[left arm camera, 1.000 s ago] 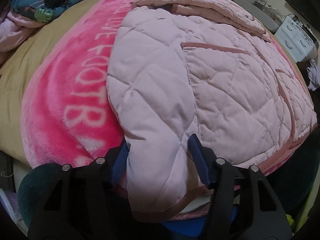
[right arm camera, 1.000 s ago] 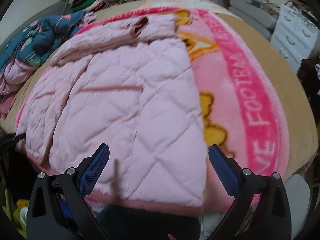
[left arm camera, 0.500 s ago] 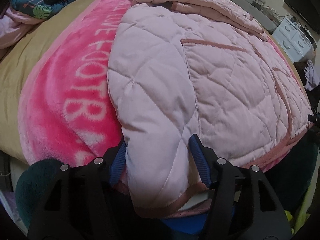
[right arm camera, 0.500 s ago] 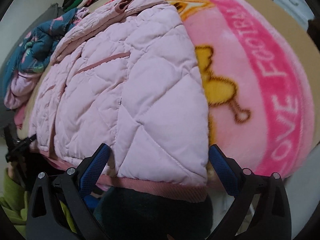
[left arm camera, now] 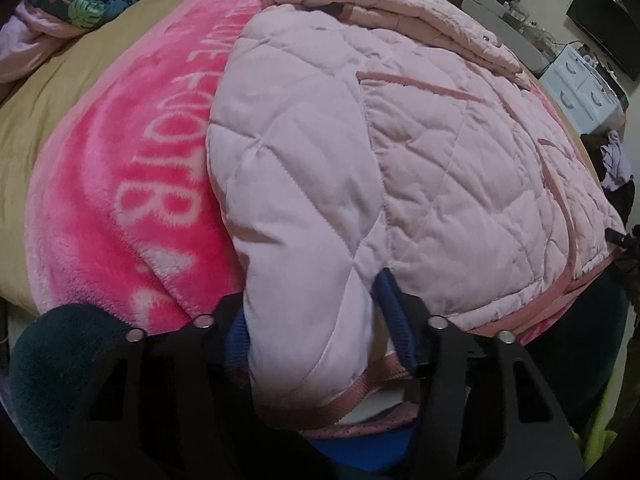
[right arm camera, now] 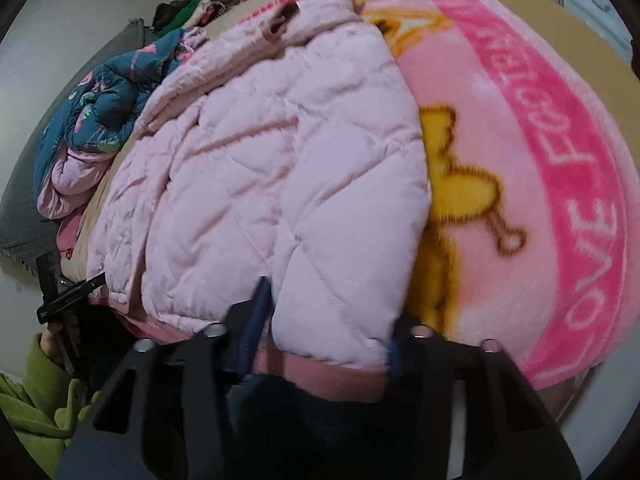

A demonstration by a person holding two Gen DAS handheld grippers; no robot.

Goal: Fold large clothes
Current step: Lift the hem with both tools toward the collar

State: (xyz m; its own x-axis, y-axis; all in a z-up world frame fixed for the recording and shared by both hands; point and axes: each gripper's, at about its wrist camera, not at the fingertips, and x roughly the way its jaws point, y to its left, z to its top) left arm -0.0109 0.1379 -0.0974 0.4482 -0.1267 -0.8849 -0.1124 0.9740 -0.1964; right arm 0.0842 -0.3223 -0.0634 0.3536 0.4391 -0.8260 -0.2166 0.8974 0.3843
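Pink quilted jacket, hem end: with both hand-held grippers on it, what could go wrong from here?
1. The jaws of the right hand-held gripper have just been closing on a thick puffy corner of the pink quilted jacket; it may slip out when lifted.
2. The left hand-held gripper, jaws also just closing, pinches a bulky bunch, so layers could separate.
3. The folded sleeve on top may slide off during the fold.
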